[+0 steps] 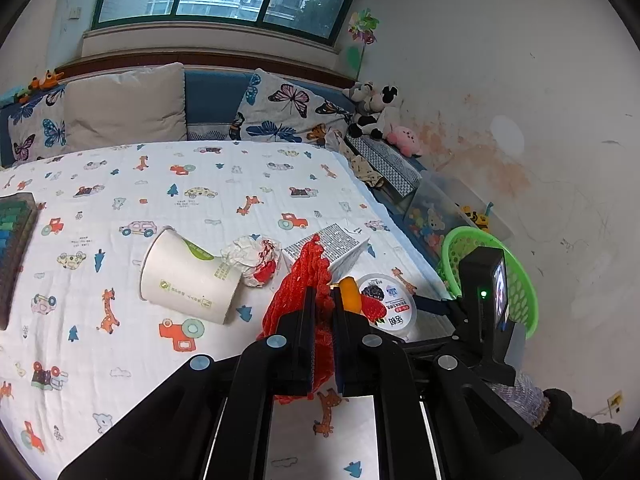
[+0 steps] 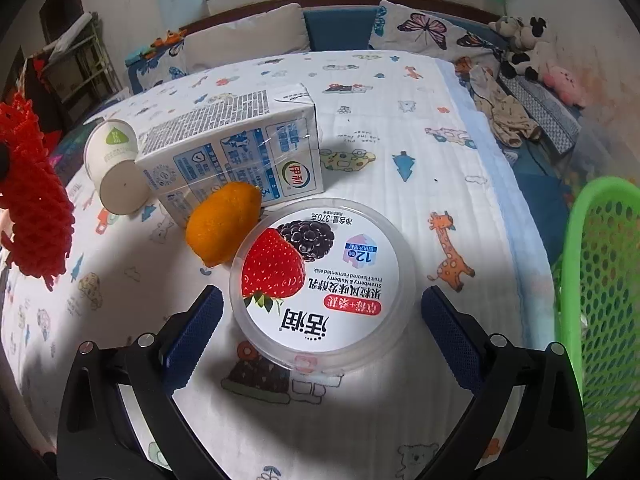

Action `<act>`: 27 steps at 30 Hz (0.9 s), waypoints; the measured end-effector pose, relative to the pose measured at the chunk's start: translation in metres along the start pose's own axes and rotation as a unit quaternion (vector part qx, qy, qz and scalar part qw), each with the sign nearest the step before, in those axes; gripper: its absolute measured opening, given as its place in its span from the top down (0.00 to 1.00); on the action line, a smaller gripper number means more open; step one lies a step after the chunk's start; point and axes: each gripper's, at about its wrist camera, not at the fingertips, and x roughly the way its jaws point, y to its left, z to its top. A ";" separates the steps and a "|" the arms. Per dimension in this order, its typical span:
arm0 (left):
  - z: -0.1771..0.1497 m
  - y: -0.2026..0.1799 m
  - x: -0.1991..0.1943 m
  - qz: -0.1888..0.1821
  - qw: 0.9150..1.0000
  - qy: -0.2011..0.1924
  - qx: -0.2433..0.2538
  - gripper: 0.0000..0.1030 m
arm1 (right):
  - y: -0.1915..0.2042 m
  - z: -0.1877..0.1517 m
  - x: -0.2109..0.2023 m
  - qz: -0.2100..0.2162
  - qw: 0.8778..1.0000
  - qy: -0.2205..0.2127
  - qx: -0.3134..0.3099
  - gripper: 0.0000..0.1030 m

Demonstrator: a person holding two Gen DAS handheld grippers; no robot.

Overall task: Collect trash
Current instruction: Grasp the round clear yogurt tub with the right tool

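left gripper (image 1: pixel 323 300): jaws clenched on red foam net (image 1: pixel 298 280), lifted off bed (image 1: pixel 120 168) | right gripper (image 2: pixel 322 306): jaws released, straddling yogurt tub (image 2: pixel 320 276) without touching | orange peel (image 2: pixel 224 222) and milk carton (image 2: pixel 236 148) just behind tub | green basket (image 2: pixel 600 280) to its right

Red foam net (image 1: pixel 296 300) hides part of milk carton (image 1: pixel 332 248) - green basket (image 2: pixel 600 300) cut off at frame edge.

On the bed (image 2: pixel 400 152), the yogurt tub (image 2: pixel 320 280) lies near; the orange peel (image 2: pixel 222 226) and milk box (image 2: pixel 240 148) sit behind it, the basket (image 2: pixel 600 300) right.
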 end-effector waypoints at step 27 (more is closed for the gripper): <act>0.005 -0.037 0.009 -0.037 0.999 0.006 0.019 0.93 | -0.025 -0.018 -0.068 -0.005 0.998 -0.051 0.037 0.13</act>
